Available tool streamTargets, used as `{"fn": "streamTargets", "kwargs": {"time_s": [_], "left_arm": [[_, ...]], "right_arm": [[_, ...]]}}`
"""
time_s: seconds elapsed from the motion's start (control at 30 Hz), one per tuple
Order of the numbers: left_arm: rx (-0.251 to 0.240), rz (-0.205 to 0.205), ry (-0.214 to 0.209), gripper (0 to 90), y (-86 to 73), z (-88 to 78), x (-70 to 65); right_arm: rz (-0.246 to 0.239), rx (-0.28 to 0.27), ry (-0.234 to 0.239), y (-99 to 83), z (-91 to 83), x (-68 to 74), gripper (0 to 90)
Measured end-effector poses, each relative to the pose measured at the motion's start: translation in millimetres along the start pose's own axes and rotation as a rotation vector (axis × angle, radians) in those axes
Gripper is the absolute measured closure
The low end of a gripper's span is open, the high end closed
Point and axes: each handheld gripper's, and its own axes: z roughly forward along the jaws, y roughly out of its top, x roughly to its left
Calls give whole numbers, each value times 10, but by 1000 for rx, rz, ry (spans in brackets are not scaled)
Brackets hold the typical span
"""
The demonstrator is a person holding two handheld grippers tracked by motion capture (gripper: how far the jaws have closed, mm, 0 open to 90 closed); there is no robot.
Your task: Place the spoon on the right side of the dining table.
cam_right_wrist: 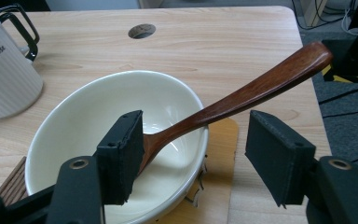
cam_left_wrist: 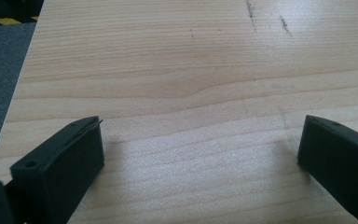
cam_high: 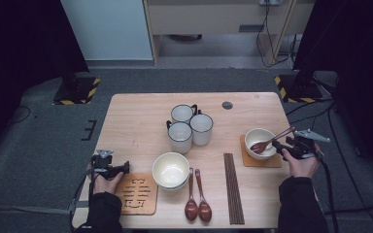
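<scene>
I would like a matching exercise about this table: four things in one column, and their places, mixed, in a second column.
Things:
1. spoon
2. chopsticks
3. mugs
4. left gripper

Places:
A. lying flat between the two spoons and the right coaster
B. grouped at the table's middle, far side
C. leaning in the right bowl, handle over the rim
D. near the left coaster, jaws open over bare wood

Pairs: 1-C, 2-A, 3-B, 4-D
</scene>
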Motion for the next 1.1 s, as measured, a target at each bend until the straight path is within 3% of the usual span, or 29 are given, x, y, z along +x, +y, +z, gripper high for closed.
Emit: {"fn": "streamTargets", "kwargs": {"time_s": [0.47, 0.67, 1.1], "left_arm": [[0, 0, 0, 0, 0, 0, 0], [0, 0, 0, 0, 0, 0, 0], [0, 0, 0, 0, 0, 0, 0]], "right_arm": [[-65, -19, 23, 238, -26, 102, 387], [-64, -27, 39, 304, 70, 66, 369], [-111, 33, 69, 360, 304, 31, 331]]}}
